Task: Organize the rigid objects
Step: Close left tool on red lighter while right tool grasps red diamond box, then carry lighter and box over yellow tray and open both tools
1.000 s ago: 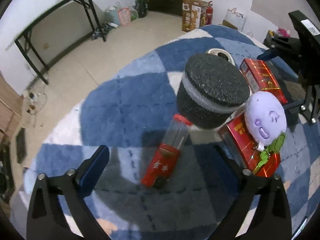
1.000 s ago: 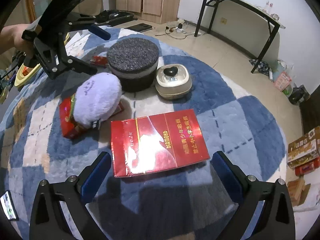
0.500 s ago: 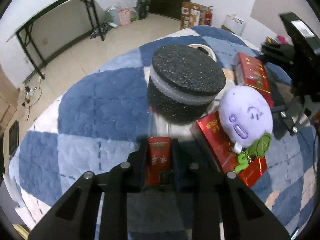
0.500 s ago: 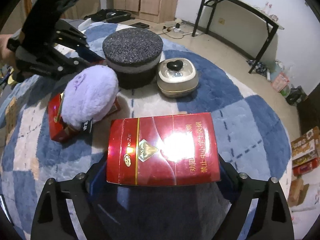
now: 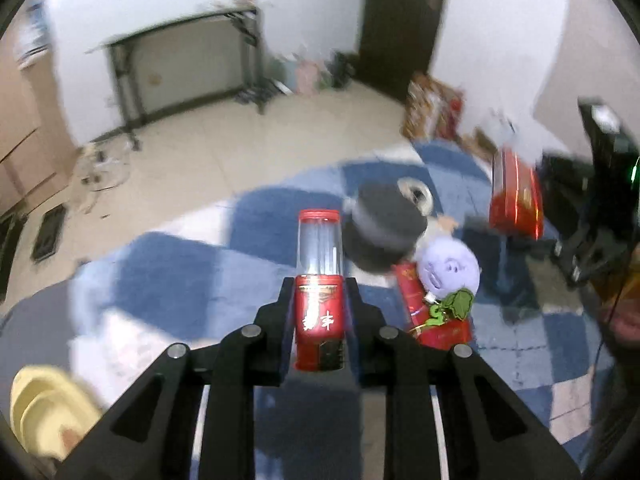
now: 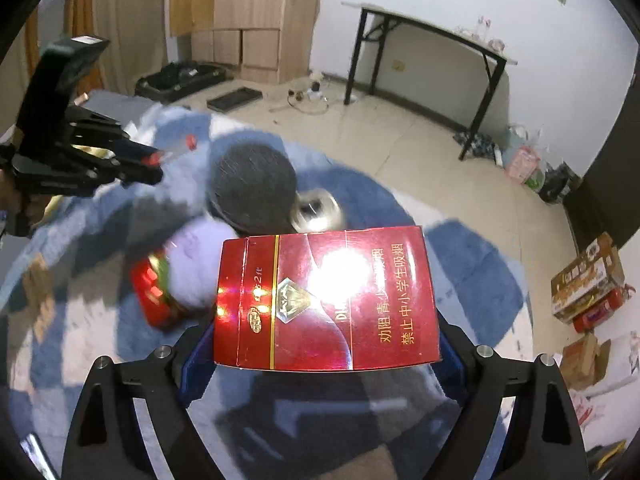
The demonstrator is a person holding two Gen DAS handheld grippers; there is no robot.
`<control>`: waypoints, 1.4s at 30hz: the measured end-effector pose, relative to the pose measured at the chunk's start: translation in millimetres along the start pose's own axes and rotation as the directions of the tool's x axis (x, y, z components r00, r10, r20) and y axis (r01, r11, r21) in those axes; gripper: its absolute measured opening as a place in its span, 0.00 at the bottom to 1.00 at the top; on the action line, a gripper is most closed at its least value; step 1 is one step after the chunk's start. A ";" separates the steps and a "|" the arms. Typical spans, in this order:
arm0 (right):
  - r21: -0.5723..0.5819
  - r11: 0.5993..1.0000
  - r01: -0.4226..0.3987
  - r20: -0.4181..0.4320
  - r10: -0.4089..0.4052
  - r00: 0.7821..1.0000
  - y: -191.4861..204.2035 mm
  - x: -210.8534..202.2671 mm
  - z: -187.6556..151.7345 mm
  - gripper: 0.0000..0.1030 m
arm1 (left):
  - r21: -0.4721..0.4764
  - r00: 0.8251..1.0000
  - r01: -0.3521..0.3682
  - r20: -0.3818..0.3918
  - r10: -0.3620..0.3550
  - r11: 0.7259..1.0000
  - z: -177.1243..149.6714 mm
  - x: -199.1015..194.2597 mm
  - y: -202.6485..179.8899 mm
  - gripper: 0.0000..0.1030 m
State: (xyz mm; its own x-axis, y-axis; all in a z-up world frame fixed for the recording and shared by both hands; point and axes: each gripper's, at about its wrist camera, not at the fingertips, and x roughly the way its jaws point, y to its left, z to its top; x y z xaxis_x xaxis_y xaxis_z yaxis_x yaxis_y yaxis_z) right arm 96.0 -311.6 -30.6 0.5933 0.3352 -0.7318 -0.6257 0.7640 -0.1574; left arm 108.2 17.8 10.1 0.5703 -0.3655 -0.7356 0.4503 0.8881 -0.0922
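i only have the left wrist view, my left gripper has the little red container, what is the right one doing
Observer: The right gripper is shut on a flat red carton, held clear of the rug.
Operator: which way is the carton facing
Observer: Its printed face is up, with a gold diamond emblem and glare across the middle.
Operator: anything behind it on your side
Observer: A wooden cabinet stands against the far wall.

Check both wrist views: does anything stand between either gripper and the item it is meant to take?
Nothing does. The left gripper is shut on the red-capped tube, and the right gripper is shut on the red carton.
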 end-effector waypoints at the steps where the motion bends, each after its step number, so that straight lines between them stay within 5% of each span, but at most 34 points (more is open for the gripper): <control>1: -0.006 1.000 -0.016 0.012 0.016 1.000 11.0 -6.5 6.0 0.87 | -0.028 1.000 -0.014 0.020 0.014 1.000 -2.2 -17.6 11.4 0.24; 6: -0.064 0.987 -0.147 0.040 0.150 0.988 88.2 -18.8 44.9 0.87 | -0.158 0.982 -0.168 0.056 0.179 0.973 -36.0 -95.5 83.3 0.24; 14: -0.179 0.921 -0.346 0.050 0.360 0.932 240.0 7.0 118.1 0.87 | -0.330 0.933 -0.356 -0.072 0.353 0.874 -135.6 -144.4 174.3 0.24; 20: -0.212 0.895 -0.394 -0.064 0.389 0.919 328.2 64.2 130.2 0.87 | -0.354 0.925 -0.380 -0.149 0.350 0.855 -150.3 -123.8 219.1 0.24; 25: -0.249 0.895 -0.369 -0.136 0.345 0.929 357.7 104.6 144.2 0.87 | -0.389 0.939 -0.327 -0.240 0.247 0.862 -131.0 -82.9 246.8 0.24; 29: -0.270 0.892 -0.364 -0.155 0.333 0.930 367.7 118.5 155.3 0.87 | -0.468 0.919 -0.331 -0.355 0.169 0.819 -137.9 -54.8 267.4 0.24; 40: -0.266 0.873 -0.408 -0.176 0.372 0.912 392.9 137.8 161.8 0.88 | -0.479 0.909 -0.358 -0.374 0.183 0.802 -142.2 -40.9 269.9 0.25; 42: -0.265 0.870 -0.416 -0.174 0.381 0.908 394.2 138.5 161.8 0.89 | -0.502 0.912 -0.356 -0.369 0.177 0.788 -142.2 -45.6 268.4 0.33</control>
State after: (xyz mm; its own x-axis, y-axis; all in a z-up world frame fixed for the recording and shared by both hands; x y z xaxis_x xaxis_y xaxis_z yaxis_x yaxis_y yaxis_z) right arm 13.5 125.2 -86.6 0.2125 0.4999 -0.8396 -0.9252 0.3795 -0.0082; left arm 105.4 312.4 -76.5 0.3463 -0.0734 -0.9353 -0.1930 0.9700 -0.1476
